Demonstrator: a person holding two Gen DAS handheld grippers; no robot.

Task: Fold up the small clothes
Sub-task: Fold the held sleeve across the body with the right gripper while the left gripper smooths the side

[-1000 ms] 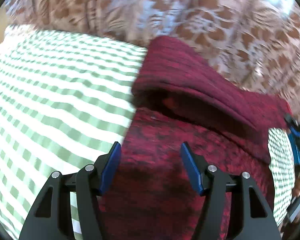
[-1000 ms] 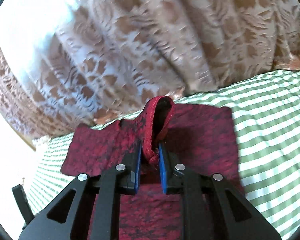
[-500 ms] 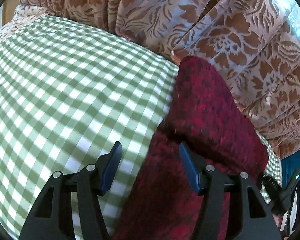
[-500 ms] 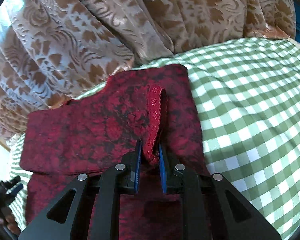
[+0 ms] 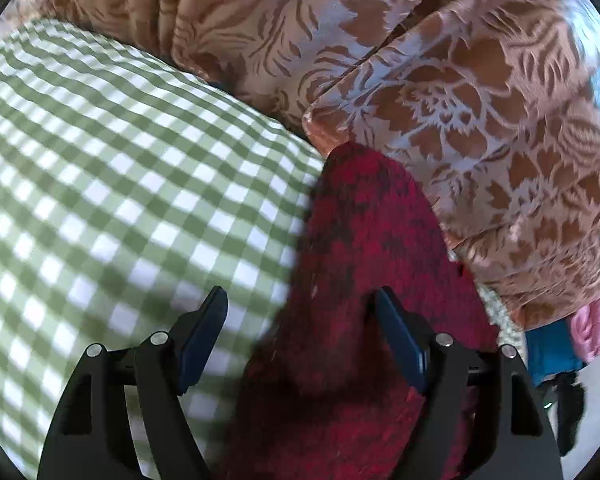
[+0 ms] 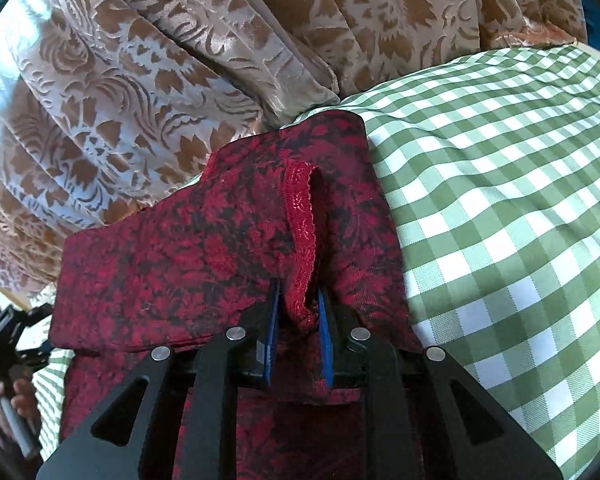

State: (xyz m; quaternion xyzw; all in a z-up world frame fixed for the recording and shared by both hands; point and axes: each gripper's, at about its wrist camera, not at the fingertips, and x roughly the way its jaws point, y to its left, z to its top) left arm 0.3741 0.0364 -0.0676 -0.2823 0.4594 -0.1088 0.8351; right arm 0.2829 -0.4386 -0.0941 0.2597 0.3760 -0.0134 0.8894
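On the green checked cloth point(image 5: 112, 200), your left tool point(image 5: 300, 316) is hovering wide apart over the red garment point(image 5: 364, 248), gripping nothing, while your right tool point(image 6: 298, 304) is pinching the garment's trimmed edge point(image 6: 300, 216).

dark red patterned garment point(image 6: 172, 264) folded over, flat on checked cloth point(image 6: 500, 184)

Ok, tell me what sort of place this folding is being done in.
Probably a room in a home. A dark red patterned garment lies on a surface covered in green-and-white checked cloth, and heavy brown floral curtains hang right behind it. Whether the surface is a bed or a table cannot be told.
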